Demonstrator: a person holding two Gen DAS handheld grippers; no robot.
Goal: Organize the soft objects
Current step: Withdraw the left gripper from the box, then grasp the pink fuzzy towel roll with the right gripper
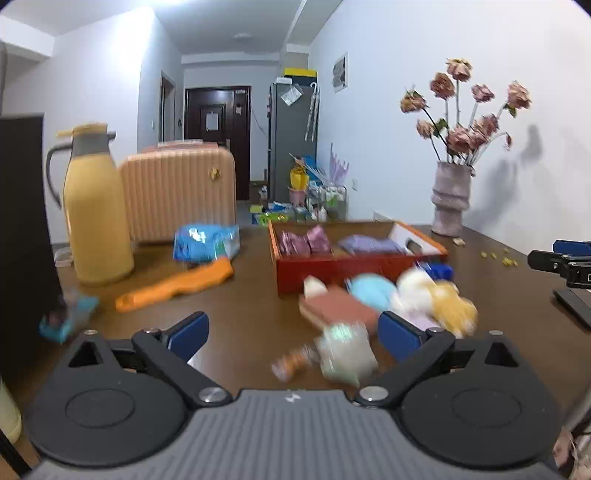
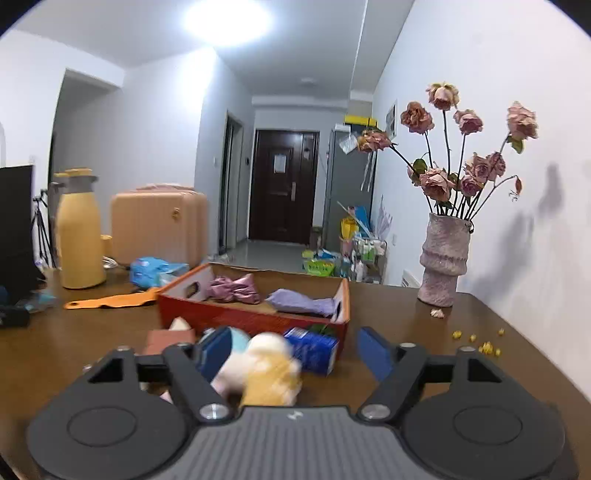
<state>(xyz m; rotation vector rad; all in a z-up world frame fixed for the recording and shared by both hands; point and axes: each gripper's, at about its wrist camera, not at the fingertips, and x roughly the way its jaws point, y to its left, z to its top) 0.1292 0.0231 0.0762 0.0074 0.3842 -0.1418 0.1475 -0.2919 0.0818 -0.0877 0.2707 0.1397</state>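
Both grippers are spread wide with nothing gripped – the left gripper (image 1: pixel 293 332) hangs over a blurry greenish toy (image 1: pixel 343 354), the right gripper (image 2: pixel 293 354) over a cream-and-yellow plush (image 2: pixel 266 365). The soft toys sit piled on the brown table (image 1: pixel 240 314) just before the red box (image 1: pixel 332 269), which already holds pink and purple cloths – farther back stand a yellow jug (image 1: pixel 96 214) and a vase of roses (image 1: pixel 450 199).

White walls and a bright ceiling light (image 2: pixel 227 22) frame a hallway ending at a dark door (image 2: pixel 283 186) — a grey fridge (image 1: pixel 293 138) beside it.
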